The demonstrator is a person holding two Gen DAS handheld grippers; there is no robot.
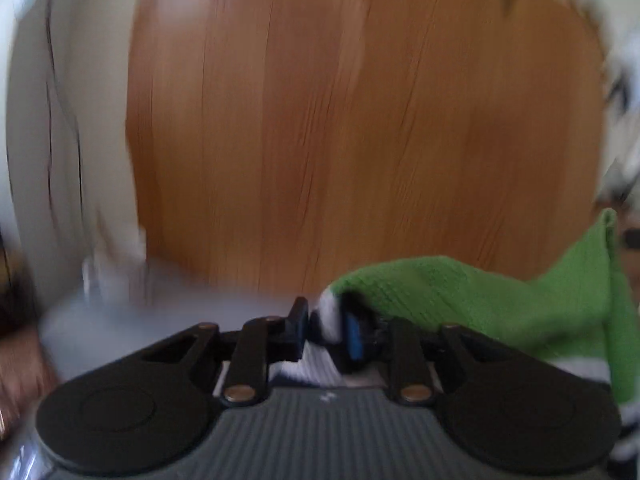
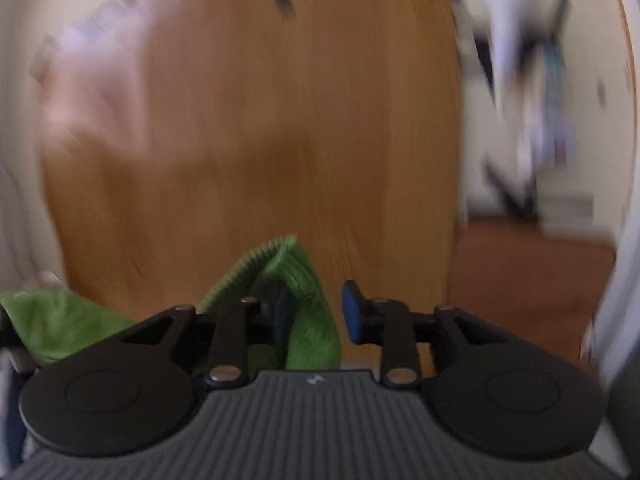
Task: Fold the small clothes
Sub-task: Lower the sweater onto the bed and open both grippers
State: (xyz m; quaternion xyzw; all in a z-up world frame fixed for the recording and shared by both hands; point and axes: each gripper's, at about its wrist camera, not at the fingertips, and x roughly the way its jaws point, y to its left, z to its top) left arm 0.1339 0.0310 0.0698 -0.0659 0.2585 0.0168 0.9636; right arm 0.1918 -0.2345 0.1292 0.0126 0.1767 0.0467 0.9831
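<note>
Left gripper (image 1: 324, 326) pinching green sock (image 1: 460, 292), right gripper (image 2: 316, 312) parted

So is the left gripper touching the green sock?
Touching. The left wrist view shows the left gripper shut on the green sock's white end.

- We see a green sock (image 1: 480, 296) of ribbed knit cloth, matt and fuzzy.
- We see a bench (image 1: 340, 120) of smooth grained wood.
- We see each gripper (image 2: 312, 312) in matt black plastic.

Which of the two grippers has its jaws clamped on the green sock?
The left gripper: its jaws are pinched on the green sock's white end. The right gripper stands open, a clear gap beside the cloth draped over one jaw.
</note>
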